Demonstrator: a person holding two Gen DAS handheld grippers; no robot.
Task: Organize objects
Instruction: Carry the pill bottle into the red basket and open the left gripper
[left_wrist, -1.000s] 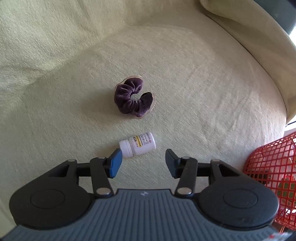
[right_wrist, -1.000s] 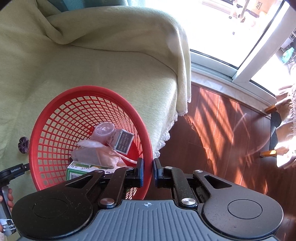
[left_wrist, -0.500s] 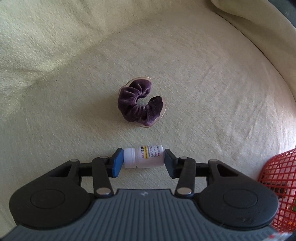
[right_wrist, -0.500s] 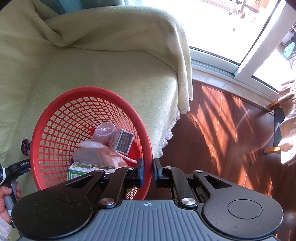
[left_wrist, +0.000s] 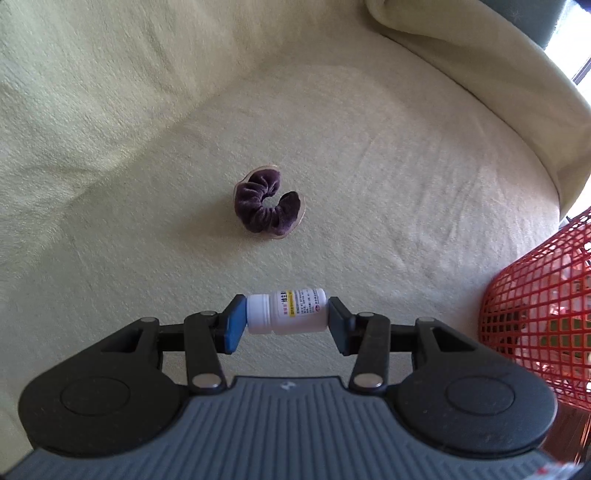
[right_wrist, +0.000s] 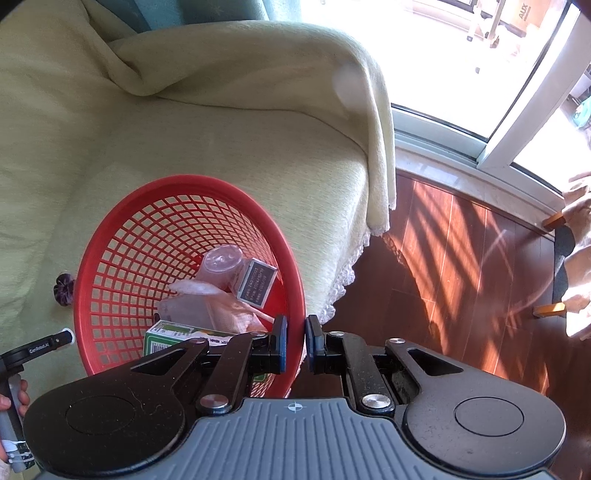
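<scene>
Green-covered sofa (right_wrist: 229, 147), sunlit wooden floor (right_wrist: 461, 258)

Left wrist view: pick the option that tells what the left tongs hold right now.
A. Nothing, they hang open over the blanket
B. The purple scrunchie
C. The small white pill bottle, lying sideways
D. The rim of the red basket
C: the white pill bottle sits sideways, clamped end to end by the left tongs, while the purple scrunchie lies apart on the blanket.
</scene>
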